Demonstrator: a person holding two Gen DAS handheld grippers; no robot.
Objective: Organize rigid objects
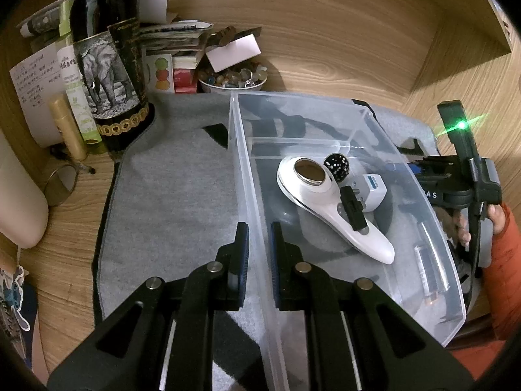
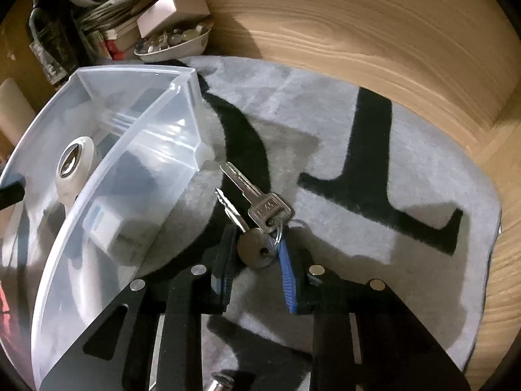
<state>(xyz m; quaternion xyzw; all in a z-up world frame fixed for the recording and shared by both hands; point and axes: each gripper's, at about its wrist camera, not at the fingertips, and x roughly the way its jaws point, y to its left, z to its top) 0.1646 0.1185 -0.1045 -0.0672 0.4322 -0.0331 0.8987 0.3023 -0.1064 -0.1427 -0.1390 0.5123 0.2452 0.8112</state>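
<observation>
Left claw (image 1: 259, 244): clamped on bin (image 1: 325, 104) wall, steadying it.
Right claw (image 2: 257, 254): pinching keys (image 2: 260, 215) on mat (image 2: 407, 163), probably bound for bin.

A home desk nook: wood-grain surface (image 1: 325, 58), wine bottle (image 1: 107, 65), stacked papers (image 1: 176, 32), bowl of trinkets (image 1: 232, 78).

Silver keys (image 2: 257, 208) flat on grey mat; white handheld device (image 1: 329, 202), speckled ball (image 1: 337, 166), adapter (image 1: 371, 192) inside clear bin (image 1: 247, 176).
</observation>
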